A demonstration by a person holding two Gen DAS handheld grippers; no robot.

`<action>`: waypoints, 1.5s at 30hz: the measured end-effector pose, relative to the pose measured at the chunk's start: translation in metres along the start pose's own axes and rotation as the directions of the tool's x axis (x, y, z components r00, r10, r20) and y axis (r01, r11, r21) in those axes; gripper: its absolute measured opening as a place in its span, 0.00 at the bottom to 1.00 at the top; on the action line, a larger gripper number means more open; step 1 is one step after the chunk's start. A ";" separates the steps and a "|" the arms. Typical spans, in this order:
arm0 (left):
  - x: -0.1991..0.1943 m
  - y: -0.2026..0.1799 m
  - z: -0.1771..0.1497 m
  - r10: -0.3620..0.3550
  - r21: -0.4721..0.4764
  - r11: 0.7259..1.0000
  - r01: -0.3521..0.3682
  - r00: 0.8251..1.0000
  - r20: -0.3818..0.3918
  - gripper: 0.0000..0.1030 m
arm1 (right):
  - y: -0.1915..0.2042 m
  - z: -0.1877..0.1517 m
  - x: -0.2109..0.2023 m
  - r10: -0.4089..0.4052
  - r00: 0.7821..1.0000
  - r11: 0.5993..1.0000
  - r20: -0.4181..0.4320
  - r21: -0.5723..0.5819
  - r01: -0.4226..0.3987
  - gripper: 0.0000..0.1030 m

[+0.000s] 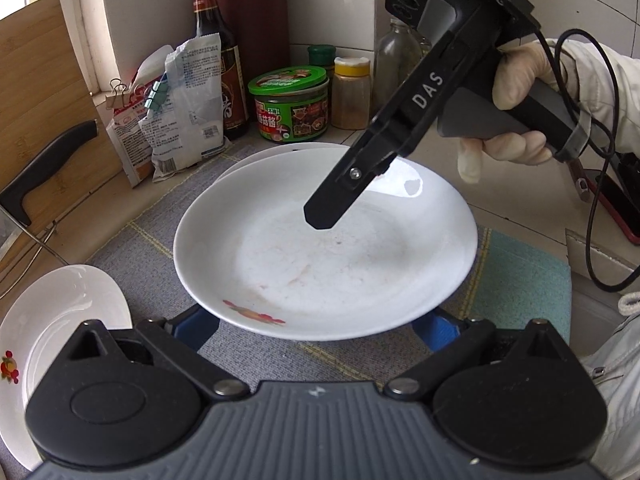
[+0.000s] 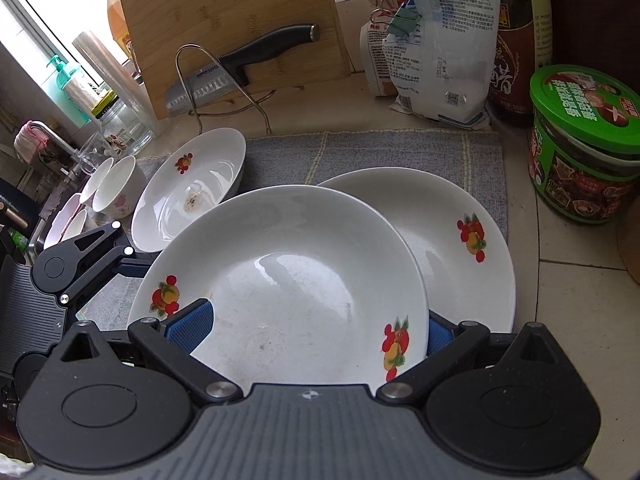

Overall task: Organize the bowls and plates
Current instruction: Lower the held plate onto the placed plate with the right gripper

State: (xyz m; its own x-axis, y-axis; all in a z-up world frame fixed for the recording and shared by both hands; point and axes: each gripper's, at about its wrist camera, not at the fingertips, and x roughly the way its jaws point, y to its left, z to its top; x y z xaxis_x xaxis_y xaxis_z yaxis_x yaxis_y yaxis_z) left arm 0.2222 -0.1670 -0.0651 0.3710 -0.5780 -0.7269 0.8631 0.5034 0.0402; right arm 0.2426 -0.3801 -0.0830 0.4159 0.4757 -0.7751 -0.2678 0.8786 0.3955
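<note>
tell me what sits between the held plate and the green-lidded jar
Right wrist view: a second fruit-print plate lies between the held plate and the green-lidded jar.

— What sort of room is this?
— A home kitchen: tiled counter (image 2: 580,240), knife (image 2: 248,64) against a bamboo cutting board (image 2: 224,8), soy sauce bottle (image 1: 216,52), green-lidded sauce jar (image 2: 584,144), sink tap (image 2: 44,132) by the window.
</note>
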 end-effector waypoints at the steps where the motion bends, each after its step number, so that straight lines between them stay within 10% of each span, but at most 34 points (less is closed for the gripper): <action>1: 0.001 0.001 0.001 -0.001 -0.002 1.000 0.001 1.000 -0.001 0.98 | -0.001 0.000 0.001 -0.001 1.000 1.000 0.000 0.003 0.001 1.00; 45: 0.026 0.004 0.014 0.017 0.010 1.000 -0.017 0.999 -0.030 0.98 | -0.022 -0.010 -0.008 -0.047 0.999 0.998 -0.005 0.050 0.047 1.00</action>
State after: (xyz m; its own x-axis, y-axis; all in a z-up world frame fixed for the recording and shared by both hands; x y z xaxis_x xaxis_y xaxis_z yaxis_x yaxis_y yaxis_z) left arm 0.2402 -0.1886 -0.0739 0.3755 -0.5499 -0.7461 0.8599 0.5070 0.0591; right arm 0.2366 -0.4032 -0.0901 0.4237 0.4334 -0.7954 -0.2040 0.9012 0.3824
